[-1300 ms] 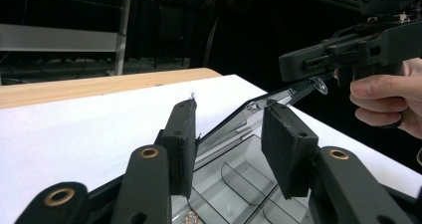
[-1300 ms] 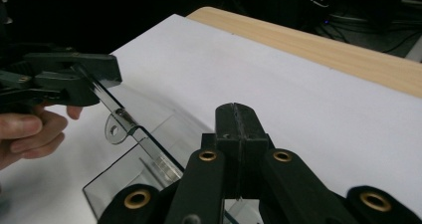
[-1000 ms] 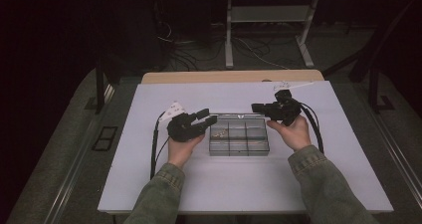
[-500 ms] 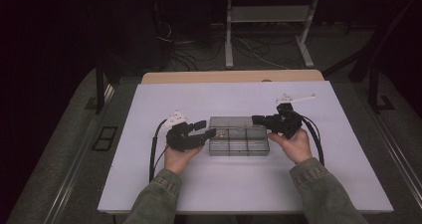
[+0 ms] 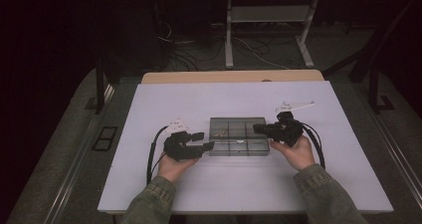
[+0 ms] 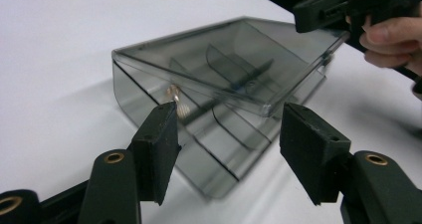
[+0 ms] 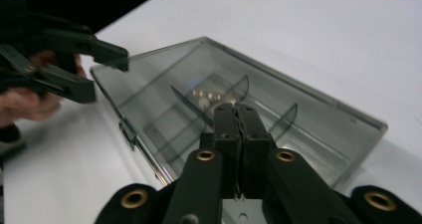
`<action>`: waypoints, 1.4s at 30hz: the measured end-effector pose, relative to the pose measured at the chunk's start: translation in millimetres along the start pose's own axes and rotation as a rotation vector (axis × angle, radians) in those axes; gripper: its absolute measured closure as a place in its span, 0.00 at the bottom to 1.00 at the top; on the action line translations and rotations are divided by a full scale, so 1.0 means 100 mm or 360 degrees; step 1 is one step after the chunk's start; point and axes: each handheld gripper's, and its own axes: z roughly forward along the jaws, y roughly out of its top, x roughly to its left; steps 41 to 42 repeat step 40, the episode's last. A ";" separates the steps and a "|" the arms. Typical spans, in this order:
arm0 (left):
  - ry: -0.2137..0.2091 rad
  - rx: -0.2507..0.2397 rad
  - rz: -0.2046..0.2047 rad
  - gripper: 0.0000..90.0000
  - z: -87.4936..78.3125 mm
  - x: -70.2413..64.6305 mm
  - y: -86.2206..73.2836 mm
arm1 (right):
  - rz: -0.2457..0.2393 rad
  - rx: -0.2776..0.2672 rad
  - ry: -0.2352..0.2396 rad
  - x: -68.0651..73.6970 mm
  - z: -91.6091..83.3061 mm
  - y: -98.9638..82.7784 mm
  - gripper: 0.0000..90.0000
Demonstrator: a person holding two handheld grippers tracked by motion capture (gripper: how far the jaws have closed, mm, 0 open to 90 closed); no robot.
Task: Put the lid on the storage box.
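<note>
— Both hands have dropped toward the desk [image 5: 149,184] since the earlier frames, haven't they?

— Yes. Seen from above, the left tongs [image 5: 208,145] have slid down to the near left corner of the clear plastic box [image 5: 238,136], and the right tongs [image 5: 258,128] have come down from above the box's far right corner to its right end.

— How do the left tongs stand?

— Apart, and their jaws have just been opening. In the left gripper view the left tongs [image 6: 226,134] have their two black pads on either side of the near corner of the box [image 6: 199,79]; a gap shows on both sides, so they press on nothing.

— And the right ones?

— Together. In the right gripper view the right tongs [image 7: 238,115] show the two jaws meeting along their length, with just a thin seam between them; they have just been opening by a hair, and nothing lies between them. Their tips sit over the edge of the box [image 7: 308,119].

— Where is the box itself?

— Between the two tongs, on the white desk. Its lid [image 6: 239,55] looks lifted a little off the base on the side nearest the left tongs. Dividers split it into compartments, and a few small pale beads [image 7: 205,98] lie in the one just beyond the right tongs' tips.
</note>
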 end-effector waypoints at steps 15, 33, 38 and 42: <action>-0.0090 0.0011 -0.0032 0.20 -0.21 -0.01 -0.08 | -0.0118 0.0011 -0.0049 0.09 -0.22 -0.19 0.36; -0.0046 0.0095 -0.0011 0.00 -0.37 -0.09 -0.25 | 0.0005 0.0021 -0.0084 0.04 -0.55 -0.57 0.01; -0.0040 0.0107 -0.0001 0.00 -0.41 -0.10 -0.30 | 0.0030 0.0007 -0.0068 0.01 -0.63 -0.66 0.01; -0.0039 0.0122 -0.0005 0.00 -0.39 -0.08 -0.31 | 0.0037 0.0006 -0.0067 0.00 -0.66 -0.70 0.01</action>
